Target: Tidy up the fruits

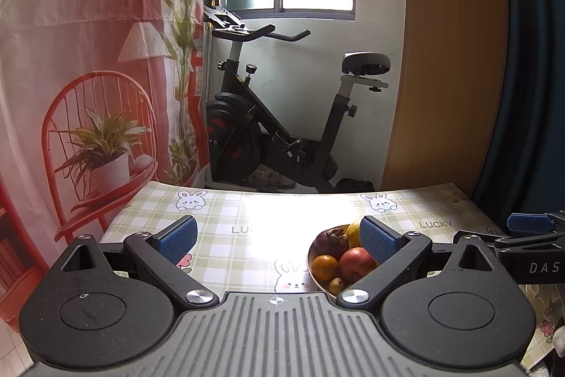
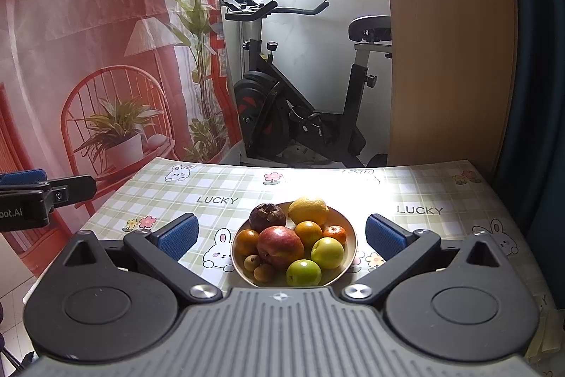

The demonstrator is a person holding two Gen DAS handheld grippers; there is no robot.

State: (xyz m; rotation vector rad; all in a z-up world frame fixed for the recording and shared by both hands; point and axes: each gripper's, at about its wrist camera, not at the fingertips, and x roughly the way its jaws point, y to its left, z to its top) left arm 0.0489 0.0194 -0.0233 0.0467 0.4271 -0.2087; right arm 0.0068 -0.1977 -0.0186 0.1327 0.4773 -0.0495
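Observation:
A pale bowl (image 2: pixel 349 237) of fruit stands on the checked tablecloth. It holds a red apple (image 2: pixel 279 246), a yellow lemon (image 2: pixel 308 210), a dark mangosteen (image 2: pixel 267 217), oranges (image 2: pixel 308 233), two green fruits (image 2: pixel 327 252) and small brown ones. My right gripper (image 2: pixel 280 235) hovers open just in front of the bowl, nothing between its blue pads (image 2: pixel 178 237). In the left wrist view the bowl (image 1: pixel 311 262) sits right of centre, partly behind the right finger. My left gripper (image 1: pixel 277 237) is open and empty, left of the bowl.
The table (image 2: pixel 226 186) carries a green plaid cloth with rabbits and "LUCKY" print. Beyond its far edge stands an exercise bike (image 2: pixel 303 101) under a window. A red printed curtain (image 2: pixel 88 41) hangs at left, a wooden panel (image 2: pixel 448 41) at right.

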